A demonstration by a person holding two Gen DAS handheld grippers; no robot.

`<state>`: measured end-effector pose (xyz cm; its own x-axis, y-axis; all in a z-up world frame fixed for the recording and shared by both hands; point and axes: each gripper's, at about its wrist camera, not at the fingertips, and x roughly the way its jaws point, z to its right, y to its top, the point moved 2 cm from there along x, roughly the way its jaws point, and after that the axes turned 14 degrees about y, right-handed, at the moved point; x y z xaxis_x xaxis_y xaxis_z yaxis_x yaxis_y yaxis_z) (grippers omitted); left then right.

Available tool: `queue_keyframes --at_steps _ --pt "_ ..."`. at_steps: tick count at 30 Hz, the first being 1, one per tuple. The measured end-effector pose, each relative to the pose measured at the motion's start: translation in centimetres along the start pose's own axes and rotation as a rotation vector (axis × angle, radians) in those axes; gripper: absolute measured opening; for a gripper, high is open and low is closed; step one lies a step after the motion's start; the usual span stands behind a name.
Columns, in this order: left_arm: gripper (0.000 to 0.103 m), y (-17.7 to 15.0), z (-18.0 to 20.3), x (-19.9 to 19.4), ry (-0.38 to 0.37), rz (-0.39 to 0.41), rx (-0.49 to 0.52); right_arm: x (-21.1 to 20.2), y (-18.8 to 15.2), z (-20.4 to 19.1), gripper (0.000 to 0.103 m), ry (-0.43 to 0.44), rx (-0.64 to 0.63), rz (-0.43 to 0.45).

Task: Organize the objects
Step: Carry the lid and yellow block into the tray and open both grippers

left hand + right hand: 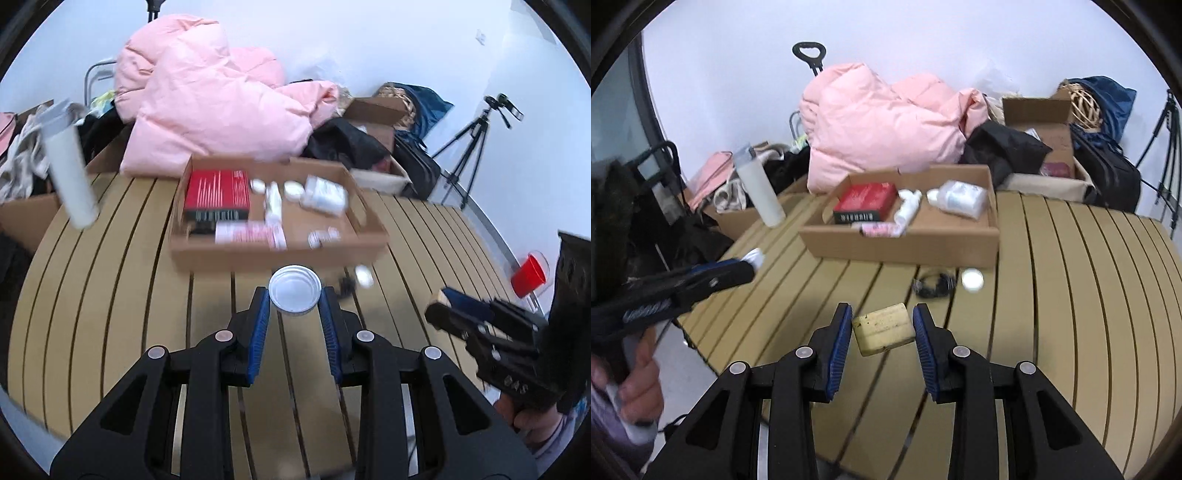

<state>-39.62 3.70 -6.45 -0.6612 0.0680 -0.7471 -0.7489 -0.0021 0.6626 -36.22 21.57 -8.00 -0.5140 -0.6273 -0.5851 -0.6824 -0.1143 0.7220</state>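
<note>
Left wrist view: the left tool (294, 295) grips a round white lid (294, 291) above the bench (110, 277), just short of the box (280, 251); next, I judge, carry it over the wall and release.

Right wrist view: the right tool (882, 328) holds a worn tan block (884, 328), jaws touching it, likewise bound for the box.

A cardboard tray (905, 243) sits on the slatted table (1071, 295), with a quilt (882, 129) heaped behind it. In the tray, a book (866, 203) lies at the left, a bottle (960, 197) at the right, and a tube (908, 208) between them. A tall cylinder (759, 188) stands left of the tray. Before the tray lie a cord (932, 284) and, just right of it, a small jar (972, 278).
</note>
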Motion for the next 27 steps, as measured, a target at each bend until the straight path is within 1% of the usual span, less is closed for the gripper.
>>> queue_keyframes --at_steps 1,2,3,4,5,6,7,8,10,11,12,14,15,16,17,18,19,20,21,23,25,27 --pt "0.025 1.8 -0.1 1.3 0.002 -0.013 -0.004 0.8 1.5 0.9 0.037 0.010 0.013 0.007" --pt "0.025 4.0 -0.4 2.9 0.010 -0.029 -0.029 1.7 3.1 2.0 0.037 0.007 0.049 0.012" --pt "0.025 6.1 -0.6 4.7 -0.006 -0.045 -0.047 2.9 4.9 3.3 0.037 0.006 0.094 0.001" --pt "0.025 7.4 -0.6 6.0 -0.028 -0.064 -0.051 3.9 6.3 4.2 0.037 0.017 0.119 -0.006" --pt "0.025 9.4 -0.6 8.5 -0.055 -0.111 -0.066 5.6 8.5 5.7 0.037 0.049 0.156 0.003" --pt "0.025 10.1 -0.7 10.1 -0.064 -0.141 -0.077 6.9 9.7 6.7 0.037 0.071 0.181 0.000" --pt "0.025 11.0 -0.6 12.1 -0.078 -0.178 -0.084 8.5 10.8 7.8 0.037 0.089 0.217 -0.015" --pt "0.025 11.9 -0.4 14.6 -0.076 -0.213 -0.082 10.6 11.9 9.2 0.037 0.098 0.270 -0.042" --pt "0.025 12.6 -0.3 17.3 -0.023 -0.227 -0.070 14.5 13.6 11.4 0.037 0.122 0.347 -0.072" --pt "0.025 12.9 -0.3 18.8 0.009 -0.225 -0.064 16.9 14.3 12.5 0.037 0.095 0.377 -0.091" --pt "0.025 13.0 -0.4 19.9 0.019 -0.229 -0.065 18.3 14.5 13.3 0.038 0.077 0.401 -0.100" --pt "0.026 13.1 -0.7 22.0 -0.004 -0.248 -0.090 20.8 14.3 14.7 0.038 0.054 0.450 -0.121" --pt "0.028 13.2 -0.8 22.5 -0.006 -0.249 -0.101 21.9 14.1 15.3 0.038 0.044 0.472 -0.135" --pt "0.036 13.1 -0.8 23.0 -0.001 -0.246 -0.098 22.9 13.9 15.8 0.038 0.036 0.489 -0.154" --pt "0.040 13.1 -0.6 23.2 0.011 -0.244 -0.075 24.0 13.6 16.2 0.040 0.044 0.505 -0.181" --pt "0.043 13.1 -0.6 23.1 0.029 -0.234 -0.059 24.5 13.3 16.5 0.048 0.041 0.518 -0.204" --pt "0.046 13.1 -0.7 22.8 0.031 -0.220 -0.055 24.8 13.1 16.7 0.051 0.029 0.531 -0.215" --pt "0.048 13.3 -1.0 22.5 0.026 -0.211 -0.063 24.7 12.9 16.8 0.060 0.028 0.534 -0.206" --pt "0.054 13.5 -1.5 22.1 0.015 -0.207 -0.080 24.2 12.9 16.7 0.074 0.025 0.529 -0.184" --pt "0.055 14.1 -2.5 20.4 0.005 -0.190 -0.100 22.8 13.3 16.5 0.084 0.031 0.520 -0.148" --pt "0.058 14.7 -2.9 18.5 0.029 -0.163 -0.085 21.1 13.7 16.1 0.084 0.065 0.533 -0.121" --pt "0.061 15.0 -3.0 15.4 0.062 -0.125 -0.042 18.7 14.4 15.1 0.084 0.069 0.523 -0.110"
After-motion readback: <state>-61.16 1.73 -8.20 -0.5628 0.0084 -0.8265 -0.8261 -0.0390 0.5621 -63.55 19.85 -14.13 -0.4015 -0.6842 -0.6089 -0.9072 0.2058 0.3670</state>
